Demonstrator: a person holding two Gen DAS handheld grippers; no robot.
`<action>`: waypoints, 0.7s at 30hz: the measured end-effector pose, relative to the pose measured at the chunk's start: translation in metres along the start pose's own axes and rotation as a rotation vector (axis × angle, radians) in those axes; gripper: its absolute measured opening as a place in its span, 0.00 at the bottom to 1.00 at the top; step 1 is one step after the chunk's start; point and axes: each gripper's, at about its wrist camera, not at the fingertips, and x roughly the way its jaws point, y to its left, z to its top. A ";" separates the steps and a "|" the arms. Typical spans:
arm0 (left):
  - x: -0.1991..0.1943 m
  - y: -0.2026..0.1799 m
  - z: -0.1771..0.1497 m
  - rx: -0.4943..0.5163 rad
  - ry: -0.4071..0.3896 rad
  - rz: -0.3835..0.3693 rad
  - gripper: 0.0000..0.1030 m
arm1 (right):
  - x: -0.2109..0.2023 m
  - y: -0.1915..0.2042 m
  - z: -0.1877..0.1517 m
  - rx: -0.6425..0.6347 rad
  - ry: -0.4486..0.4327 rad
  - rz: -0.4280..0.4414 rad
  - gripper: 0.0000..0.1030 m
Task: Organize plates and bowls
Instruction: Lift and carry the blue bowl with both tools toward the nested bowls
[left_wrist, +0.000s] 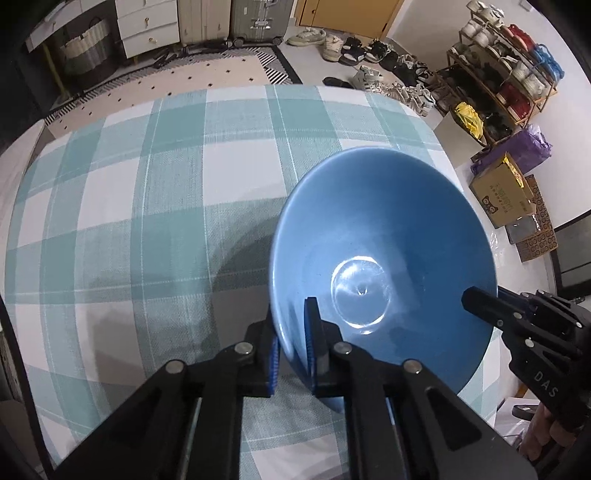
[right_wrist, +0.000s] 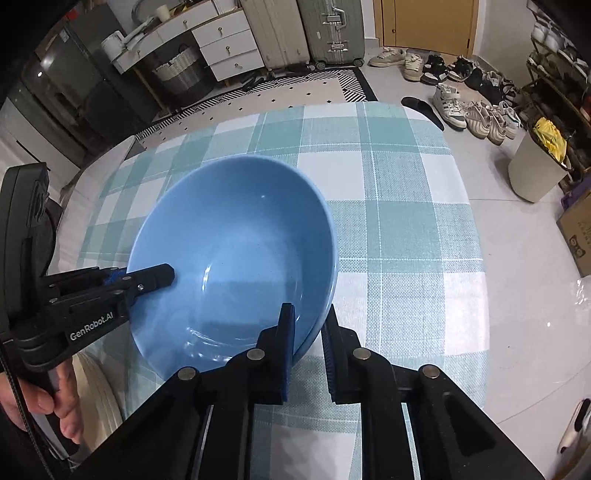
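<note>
Blue bowl tilted over the checked tablecloth, clamped on opposite sides of its rim. Left gripper pinched tight on the rim's left side, one finger inside the bowl, one outside. Right gripper clamped likewise on the rim's right side. Beyond the bowl: tablecloth's far edge, patterned rug, suitcases, rows of shoes on the floor

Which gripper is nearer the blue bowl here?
Neither: both grip it. The left gripper is shut on the blue bowl's rim on one side, the right gripper on the opposite side.
</note>
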 end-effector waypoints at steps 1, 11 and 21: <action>0.002 0.001 0.000 -0.011 0.012 -0.007 0.09 | 0.000 0.000 0.000 -0.001 0.003 -0.003 0.14; 0.005 -0.003 -0.002 0.011 0.014 0.013 0.10 | 0.006 -0.001 0.001 0.016 0.020 -0.007 0.14; -0.013 -0.008 -0.011 0.032 0.004 0.022 0.10 | -0.010 0.003 -0.003 0.026 0.002 0.016 0.14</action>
